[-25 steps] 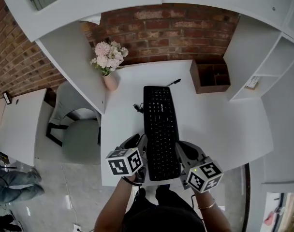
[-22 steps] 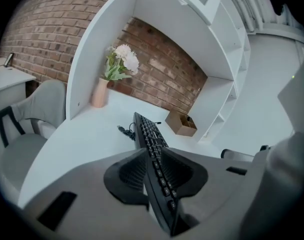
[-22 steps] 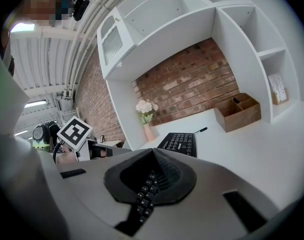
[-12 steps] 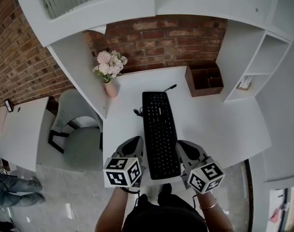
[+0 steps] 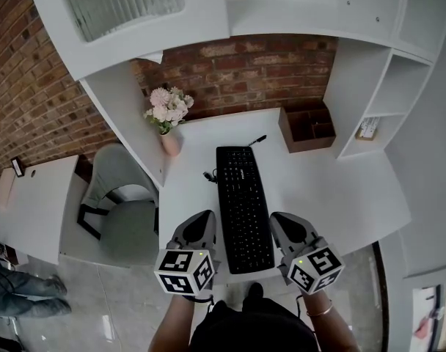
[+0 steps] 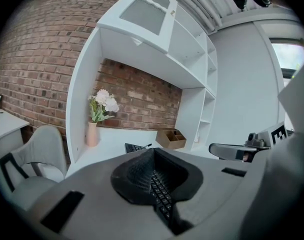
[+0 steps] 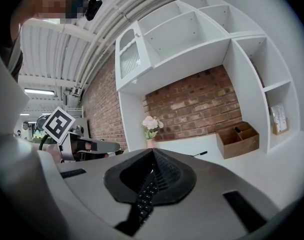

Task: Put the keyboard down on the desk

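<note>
The black keyboard (image 5: 243,207) lies flat and lengthwise on the white desk (image 5: 333,189), its near end at the front edge. My left gripper (image 5: 201,220) sits just left of that near end and my right gripper (image 5: 285,220) just right of it. Both are beside the keyboard, not on it. In the left gripper view the jaws (image 6: 153,151) meet, and only keys (image 6: 161,196) show through the slit beneath them. The right gripper view shows the same: jaws (image 7: 153,151) together, keys (image 7: 144,199) behind the slit. Nothing is held.
A pink vase of flowers (image 5: 169,123) stands at the desk's back left and a brown wooden organiser (image 5: 309,128) at the back right. White shelving (image 5: 377,101) rises on the right, with a brick wall behind. A grey chair (image 5: 124,222) stands left of the desk.
Both grippers have drawn back a little toward the desk's front edge. The left jaws have closed up. The keyboard has stayed where it lies.
</note>
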Tool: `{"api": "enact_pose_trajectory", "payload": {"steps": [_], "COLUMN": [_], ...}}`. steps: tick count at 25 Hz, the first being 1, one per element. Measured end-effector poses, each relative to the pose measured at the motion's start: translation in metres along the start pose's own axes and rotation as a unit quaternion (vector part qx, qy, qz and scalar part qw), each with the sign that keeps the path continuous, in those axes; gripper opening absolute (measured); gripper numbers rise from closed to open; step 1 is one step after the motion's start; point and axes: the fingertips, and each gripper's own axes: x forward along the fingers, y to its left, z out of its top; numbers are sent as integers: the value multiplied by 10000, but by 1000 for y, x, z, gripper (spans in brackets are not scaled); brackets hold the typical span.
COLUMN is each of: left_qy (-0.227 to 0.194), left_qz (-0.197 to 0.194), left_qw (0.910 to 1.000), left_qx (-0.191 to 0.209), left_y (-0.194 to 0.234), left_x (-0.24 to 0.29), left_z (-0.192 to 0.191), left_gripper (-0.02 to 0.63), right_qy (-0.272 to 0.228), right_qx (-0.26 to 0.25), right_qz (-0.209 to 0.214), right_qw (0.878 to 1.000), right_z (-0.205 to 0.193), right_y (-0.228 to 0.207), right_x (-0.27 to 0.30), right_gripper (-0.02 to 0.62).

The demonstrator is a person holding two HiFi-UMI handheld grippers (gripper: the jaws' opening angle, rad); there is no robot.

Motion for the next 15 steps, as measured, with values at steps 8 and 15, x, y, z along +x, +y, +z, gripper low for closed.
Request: {"api": "enact_pose_trajectory", "payload": {"steps": [8, 15], "left_qy": [-175, -215], "left_qz": [219, 336], "left_qw": [9996, 9992], "left_qx": [-85, -102], "left_y": [1, -5], "left_x": [-9, -15], "left_z": [5, 2], "left_gripper": [9, 9], "right_qy": [-67, -137], "right_qx": [-266, -356], "right_qz": [88, 224], "right_qw": [9996, 9990], "right_z": [9, 13], "right_y": [-2, -1], "right_x": [-4, -8], "right_gripper": [5, 5]}}
